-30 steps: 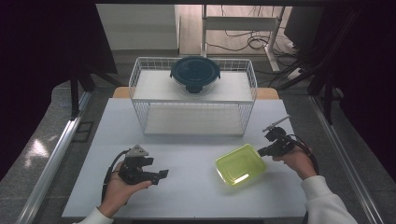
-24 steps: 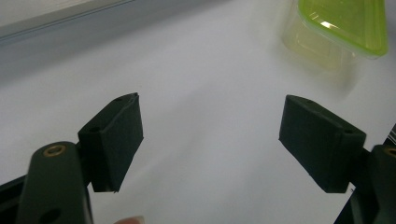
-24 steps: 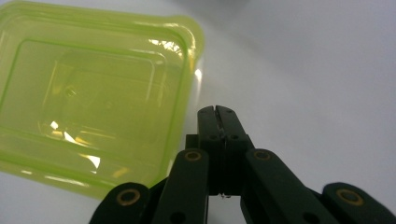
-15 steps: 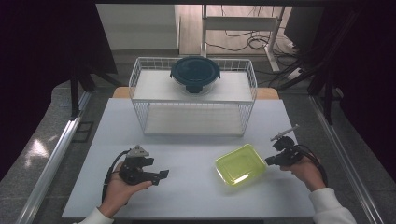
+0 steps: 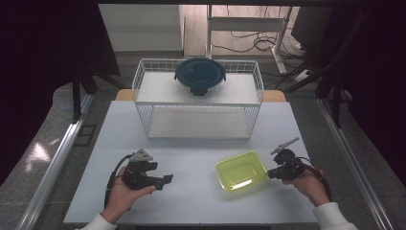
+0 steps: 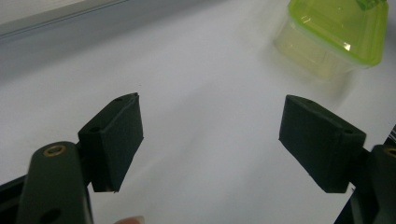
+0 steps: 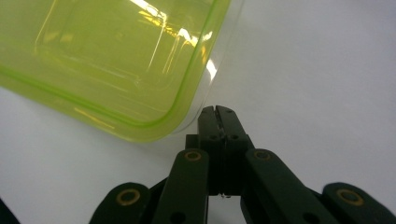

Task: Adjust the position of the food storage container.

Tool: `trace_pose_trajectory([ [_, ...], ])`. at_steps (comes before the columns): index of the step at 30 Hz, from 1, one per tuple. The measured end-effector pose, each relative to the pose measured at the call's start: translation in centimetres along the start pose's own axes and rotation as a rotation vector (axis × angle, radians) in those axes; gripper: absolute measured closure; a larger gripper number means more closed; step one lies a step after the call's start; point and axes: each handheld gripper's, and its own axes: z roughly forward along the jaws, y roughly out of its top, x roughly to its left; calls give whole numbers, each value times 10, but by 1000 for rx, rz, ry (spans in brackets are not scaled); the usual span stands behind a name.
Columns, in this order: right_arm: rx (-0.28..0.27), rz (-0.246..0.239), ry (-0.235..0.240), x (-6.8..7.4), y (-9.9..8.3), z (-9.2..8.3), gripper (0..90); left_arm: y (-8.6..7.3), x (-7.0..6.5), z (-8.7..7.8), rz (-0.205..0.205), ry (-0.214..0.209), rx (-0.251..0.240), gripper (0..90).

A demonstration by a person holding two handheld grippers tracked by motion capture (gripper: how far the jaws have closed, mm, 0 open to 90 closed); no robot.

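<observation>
While the left tongs [image 5: 165, 180] gape, the right tongs [image 5: 268, 175], pressed together, sit just beside the green container [image 5: 241, 170].

1. The high view looks forward and down over the whole table [image 5: 201, 158] from afar.
2. The left gripper view skims low across the table toward the green container [image 6: 338, 32].
3. The right gripper view sits close against that container [image 7: 116, 60], which all three views share.
</observation>
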Motion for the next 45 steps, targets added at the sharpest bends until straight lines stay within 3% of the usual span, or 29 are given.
trace_pose_trajectory([
  [10, 3, -104, 32, 34, 16, 9, 886, -1, 2, -1, -7, 4, -3, 210],
  [22, 10, -186, 69, 70, 41, 29, 885, -1, 4, 0, -14, 10, 5, 211],
  [35, -29, -207, 70, 87, 78, 50, 885, -2, 7, -1, -20, 13, 5, 212],
  [45, -56, -213, 69, 95, 88, 58, 886, -2, 7, 0, -16, 14, 6, 212],
])
